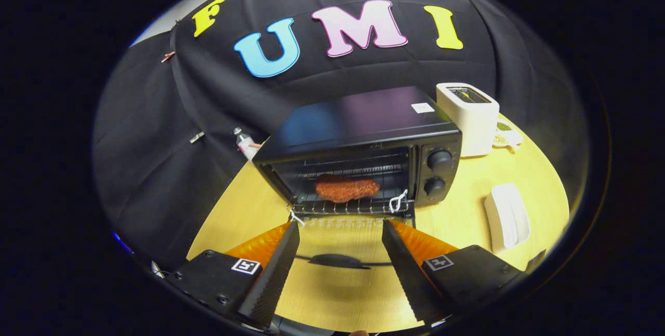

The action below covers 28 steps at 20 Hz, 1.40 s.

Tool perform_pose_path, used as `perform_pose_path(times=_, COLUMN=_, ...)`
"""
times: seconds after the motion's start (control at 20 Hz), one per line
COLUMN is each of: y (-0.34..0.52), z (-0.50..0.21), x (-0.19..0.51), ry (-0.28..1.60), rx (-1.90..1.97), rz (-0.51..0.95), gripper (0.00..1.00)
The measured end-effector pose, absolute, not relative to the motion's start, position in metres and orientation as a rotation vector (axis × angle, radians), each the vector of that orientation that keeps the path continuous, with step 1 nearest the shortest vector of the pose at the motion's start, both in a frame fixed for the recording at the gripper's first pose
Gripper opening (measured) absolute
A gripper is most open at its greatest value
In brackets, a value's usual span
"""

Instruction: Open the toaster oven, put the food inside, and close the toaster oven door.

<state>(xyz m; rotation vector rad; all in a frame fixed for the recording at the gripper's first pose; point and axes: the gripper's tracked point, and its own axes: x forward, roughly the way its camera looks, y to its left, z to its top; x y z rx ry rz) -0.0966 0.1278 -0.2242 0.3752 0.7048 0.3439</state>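
Observation:
A black toaster oven stands on the wooden table just ahead of my fingers. Its glass door hangs fully open and lies flat toward me, with the dark handle showing between my fingers. A reddish-brown piece of food rests on the wire rack inside. My gripper is open above the lowered door, its fingertips at the door's hinge edge, and nothing is between them.
A white toaster stands to the right of the oven, with a small dish of green bits beside it. A white oblong object lies on the table at the right. A small bottle stands left of the oven.

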Motion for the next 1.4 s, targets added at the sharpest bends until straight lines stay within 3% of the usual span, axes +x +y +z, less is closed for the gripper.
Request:
perform_pose_path(times=0.65, y=0.170, z=-0.334, x=-0.158, ry=0.966, rx=0.251, rz=0.372, gripper=0.99)
perform_pose_path(times=1.1, y=0.172, z=-0.380, x=-0.137, ry=1.030, rx=0.216, rz=0.193, gripper=0.99)
perform_pose_path(times=1.4, y=0.171, z=-0.378, x=-0.129, ry=1.042, rx=0.199, rz=0.156, gripper=0.98)
